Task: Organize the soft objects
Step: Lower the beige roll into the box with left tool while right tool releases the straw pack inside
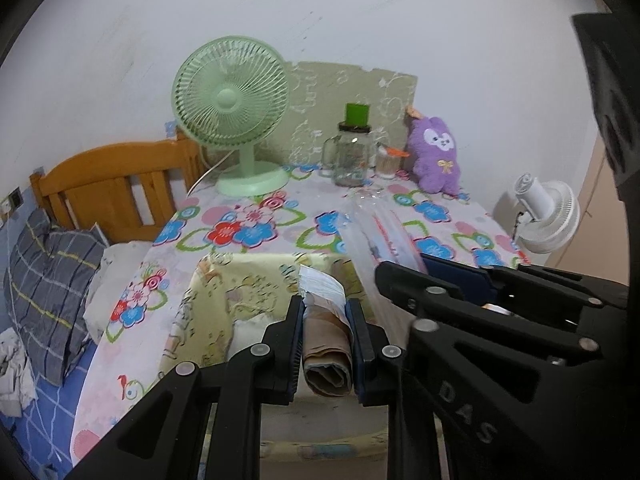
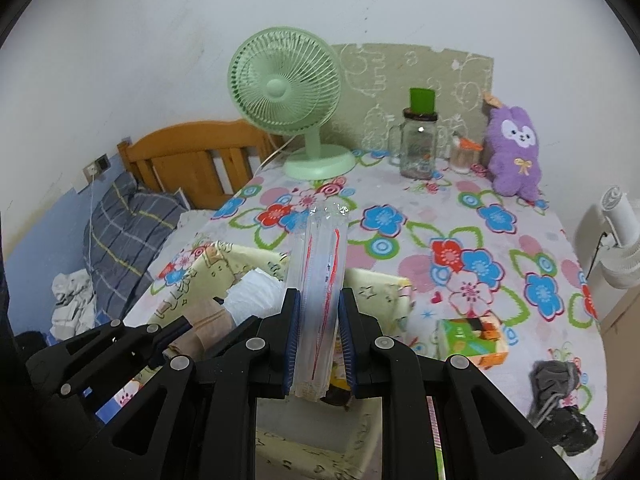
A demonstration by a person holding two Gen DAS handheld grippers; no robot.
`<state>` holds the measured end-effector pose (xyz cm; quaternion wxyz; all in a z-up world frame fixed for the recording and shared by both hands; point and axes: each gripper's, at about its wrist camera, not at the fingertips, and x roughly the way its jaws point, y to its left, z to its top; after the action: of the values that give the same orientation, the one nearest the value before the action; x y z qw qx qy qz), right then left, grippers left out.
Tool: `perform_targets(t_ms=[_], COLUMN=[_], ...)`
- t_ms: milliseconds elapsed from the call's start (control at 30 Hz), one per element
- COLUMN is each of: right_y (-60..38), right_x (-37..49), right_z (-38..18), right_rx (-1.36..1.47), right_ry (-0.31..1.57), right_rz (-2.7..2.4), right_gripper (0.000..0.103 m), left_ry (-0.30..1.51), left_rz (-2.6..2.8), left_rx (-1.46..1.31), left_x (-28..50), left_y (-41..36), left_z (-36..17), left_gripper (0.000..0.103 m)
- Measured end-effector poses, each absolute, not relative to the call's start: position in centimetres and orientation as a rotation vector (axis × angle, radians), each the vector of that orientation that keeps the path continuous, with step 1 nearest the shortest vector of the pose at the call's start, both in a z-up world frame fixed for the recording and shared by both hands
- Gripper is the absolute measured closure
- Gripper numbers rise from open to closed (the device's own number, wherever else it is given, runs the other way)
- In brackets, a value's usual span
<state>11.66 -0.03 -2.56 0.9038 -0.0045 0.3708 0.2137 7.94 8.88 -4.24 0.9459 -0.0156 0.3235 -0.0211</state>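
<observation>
The worktop wore a glossy flowered cloth filling mid-frame. At lower centre sat a pale yellow fabric storage box, soft-walled and printed with cartoons. My left gripper was clamped on a rolled beige cloth bundle, paper-wrapped at its far end, above the box. My right gripper pinched a clear, crinkly plastic bag with red print, standing upright at centre. A fluffy purple plush toy sat at upper right, beside a glass jar.
</observation>
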Motion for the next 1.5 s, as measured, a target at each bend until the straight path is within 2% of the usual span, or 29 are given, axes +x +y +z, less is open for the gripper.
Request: perform_targets(t_ms=[233, 333, 533, 667, 733, 867, 933, 1033, 1200, 1267, 1500], right_y=[1.8, 2.3, 3.5, 4.0, 4.2, 4.3, 4.2, 3.9, 3.4, 3.2, 1.9], right_x=[11.8, 12.1, 12.5, 12.8, 13.0, 13.3, 13.4, 13.3, 13.0, 12.9, 12.2], right_z=[-4.0, -4.6, -5.8, -6.4, -6.6, -7.0, -7.1, -7.1, -6.6, -6.4, -5.4], right_rx=[-0.042, -0.051, -0.056, -0.053, -0.050, -0.053, -0.061, -0.047, -0.052, -0.056, -0.033], right_ry=[0.797, 0.812, 0.848, 0.870, 0.879, 0.899, 0.900, 0.904, 0.896, 0.893, 0.878], right_rz=[0.488, 0.501, 0.534, 0.556, 0.566, 0.565, 0.540, 0.545, 0.523, 0.516, 0.504], right_gripper=[0.081, 0.081, 0.081, 0.081, 0.080, 0.068, 0.054, 0.040, 0.037, 0.034, 0.029], left_ry=[0.706, 0.729, 0.782, 0.805, 0.810, 0.820, 0.824, 0.824, 0.822, 0.818, 0.789], left_rz=[0.015, 0.032, 0.047, 0.057, 0.061, 0.064, 0.055, 0.042, 0.038, 0.043, 0.035], left_rx=[-0.027, -0.024, -0.027, -0.024, -0.023, -0.010, -0.008, -0.019, -0.026, -0.028, -0.019], left_x=[8.8, 9.0, 9.2, 9.3, 9.3, 9.4, 9.4, 9.4, 9.2, 9.1, 8.5], left_y=[10.6, 11.0, 11.9, 12.2, 12.3, 12.1, 12.0, 11.9, 11.5, 11.2, 10.0], left_z=[-6.0, -6.6, -7.5, -7.8, -7.8, -8.0, -8.1, -8.0, -7.5, -7.3, -6.3], left_gripper=[0.083, 0.073, 0.062, 0.049, 0.047, 0.044, 0.041, 0.039, 0.037, 0.030, 0.026])
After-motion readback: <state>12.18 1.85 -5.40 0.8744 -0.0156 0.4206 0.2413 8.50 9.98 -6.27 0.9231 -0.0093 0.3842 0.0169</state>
